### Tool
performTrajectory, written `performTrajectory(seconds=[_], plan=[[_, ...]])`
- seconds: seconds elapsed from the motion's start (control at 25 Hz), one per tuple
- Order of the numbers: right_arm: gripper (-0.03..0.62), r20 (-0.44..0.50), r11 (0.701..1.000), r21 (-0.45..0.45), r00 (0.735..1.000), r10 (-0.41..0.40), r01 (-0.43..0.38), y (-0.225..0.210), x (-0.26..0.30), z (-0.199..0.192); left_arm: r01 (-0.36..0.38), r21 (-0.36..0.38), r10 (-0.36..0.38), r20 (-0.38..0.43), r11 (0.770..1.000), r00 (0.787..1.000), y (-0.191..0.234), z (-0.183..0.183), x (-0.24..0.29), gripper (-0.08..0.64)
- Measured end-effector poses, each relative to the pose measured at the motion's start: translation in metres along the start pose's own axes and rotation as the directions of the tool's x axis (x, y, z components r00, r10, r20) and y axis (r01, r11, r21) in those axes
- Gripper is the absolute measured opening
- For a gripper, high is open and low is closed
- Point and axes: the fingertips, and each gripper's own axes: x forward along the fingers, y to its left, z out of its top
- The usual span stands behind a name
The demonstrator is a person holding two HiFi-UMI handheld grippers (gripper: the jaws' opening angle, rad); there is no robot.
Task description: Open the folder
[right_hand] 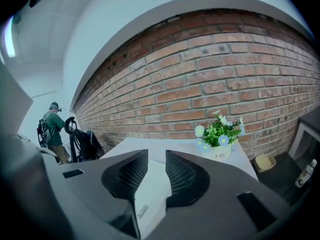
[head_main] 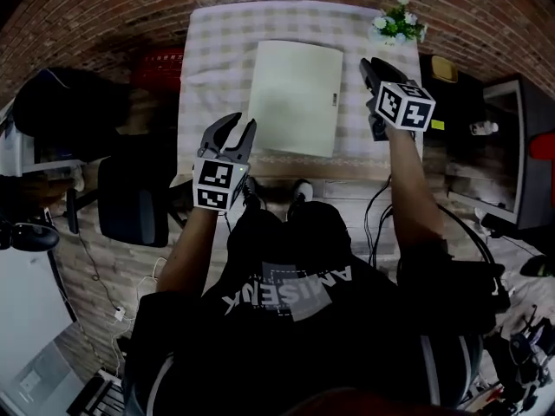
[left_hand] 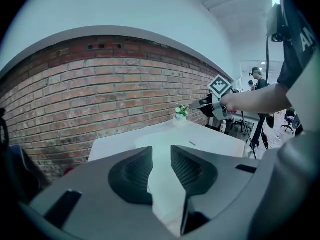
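Left gripper hovers off the near-left corner of the closed folder, jaws apart and empty; right gripper hovers just beside its right edge, jaws likewise apart.

person: is wearing a black short-sleeved T-shirt, pale lettering | left claw: is showing dark grey jaws, black-and-white marker cube | right claw: is looking identical

- The head camera looked steeply down from above the person onto the pale checked-cloth table.
- The camera on the left tool sat low off the table's near edge, facing the red brick wall.
- The camera on the right tool faced that wall from closer in; all three views shared the white pot of blue-and-white flowers.
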Motion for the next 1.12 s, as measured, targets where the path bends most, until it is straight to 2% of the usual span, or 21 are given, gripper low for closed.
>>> performTrajectory(seconds=[0.4, 0.72, 0.92, 1.12], plan=[[0.143, -0.103, 0.995, 0.099, 0.995, 0.004, 0.006, -0.035, 0.071, -0.048, -0.012, 0.026, 0.014, -0.084, 1.000, 0.996, -0.004, -0.041, 0.018, 0.156], [0.144, -0.164, 0.989, 0.145, 0.986, 0.021, 0.003, -0.057, 0.115, -0.070, 0.024, 0.049, -0.017, -0.134, 0.999, 0.991, -0.018, -0.059, 0.033, 0.196], [0.144, -0.200, 0.986, 0.168, 0.978, 0.049, -0.015, -0.060, 0.133, -0.085, 0.022, 0.013, -0.019, -0.192, 1.000, 0.981, -0.024, -0.089, 0.034, 0.207], [0.143, -0.206, 0.981, 0.194, 0.977, 0.060, -0.019, -0.066, 0.146, -0.093, 0.036, 0.018, -0.031, -0.216, 0.999, 0.976, -0.030, -0.100, 0.034, 0.212]])
